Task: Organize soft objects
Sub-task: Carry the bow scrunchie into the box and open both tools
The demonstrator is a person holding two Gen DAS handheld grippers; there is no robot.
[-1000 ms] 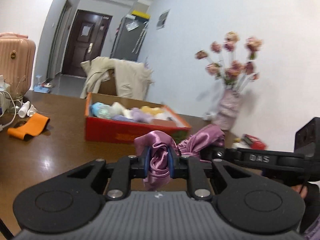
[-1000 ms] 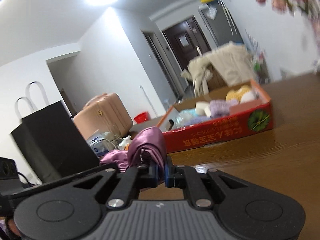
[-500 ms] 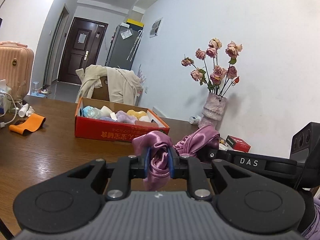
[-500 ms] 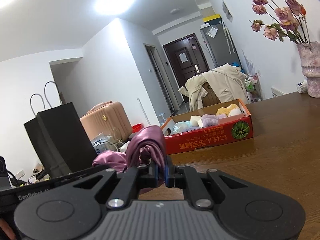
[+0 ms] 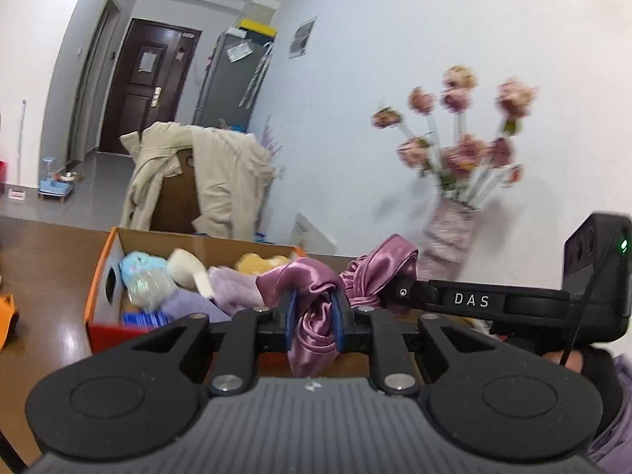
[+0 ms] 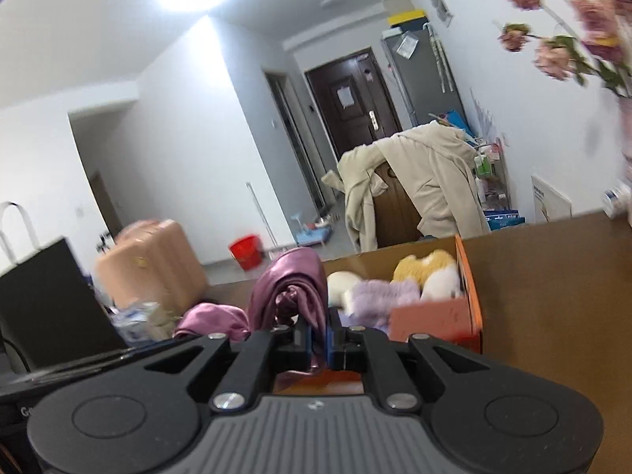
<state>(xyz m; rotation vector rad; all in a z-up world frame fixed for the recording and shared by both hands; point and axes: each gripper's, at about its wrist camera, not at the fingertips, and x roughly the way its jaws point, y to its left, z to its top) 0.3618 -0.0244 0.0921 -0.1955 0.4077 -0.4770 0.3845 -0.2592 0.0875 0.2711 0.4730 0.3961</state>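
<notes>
The left gripper (image 5: pixel 314 322) and right gripper (image 6: pixel 318 333) each pinched an end of 1 purple satin cloth (image 5: pixel 312 304), held just over the red cardboard box's (image 5: pixel 98 296) near edge. Inside lay plush toys (image 6: pixel 424 266) and a lilac fluffy piece (image 6: pixel 379 294).

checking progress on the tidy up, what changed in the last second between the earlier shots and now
Both grippers carried the purple satin cloth forward to the red cardboard box, which now fills more of both views; the cloth hangs over its near edge. The left gripper and right gripper stay shut on the cloth. The plush toys in the box lie as before.
</notes>
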